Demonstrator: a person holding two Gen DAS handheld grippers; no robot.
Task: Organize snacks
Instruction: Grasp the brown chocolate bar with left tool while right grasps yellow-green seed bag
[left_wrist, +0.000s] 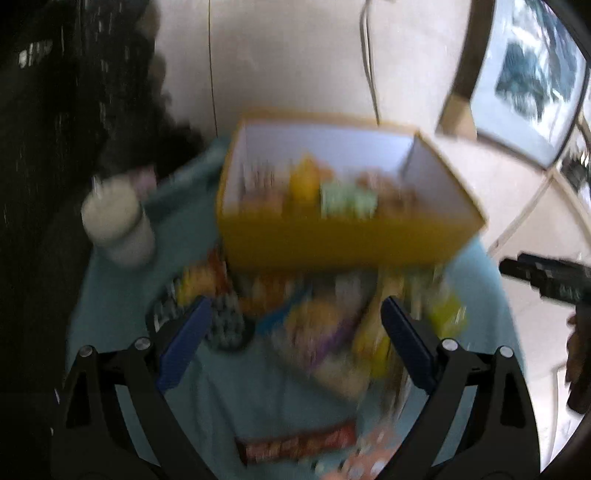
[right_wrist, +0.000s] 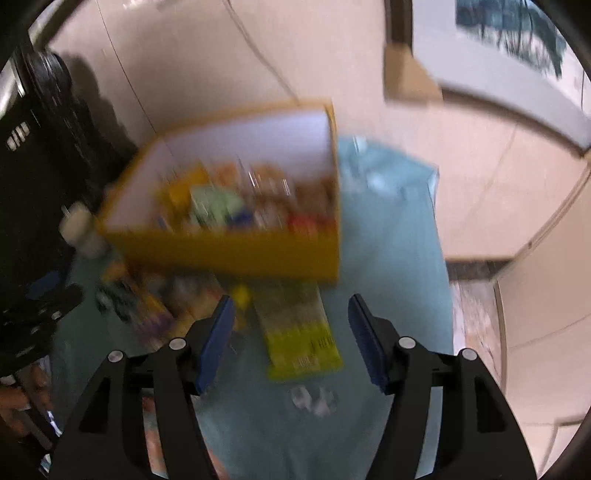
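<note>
A yellow box (left_wrist: 332, 240) with white inner walls holds several snack packets; it also shows in the right wrist view (right_wrist: 229, 254). Loose snacks lie in front of it on a light blue cloth (left_wrist: 236, 398). My left gripper (left_wrist: 295, 314) is open and empty above a purple and orange packet (left_wrist: 317, 332). A red bar (left_wrist: 295, 443) lies near the front. My right gripper (right_wrist: 291, 314) is open and empty above a yellow-green packet (right_wrist: 303, 339). Both views are blurred.
A white jar (left_wrist: 118, 221) stands left of the box. A dark patterned item (left_wrist: 225, 325) lies by my left finger. The other gripper (left_wrist: 546, 280) shows at the right edge. The cloth (right_wrist: 391, 258) ends at a pale tiled floor (right_wrist: 498, 184).
</note>
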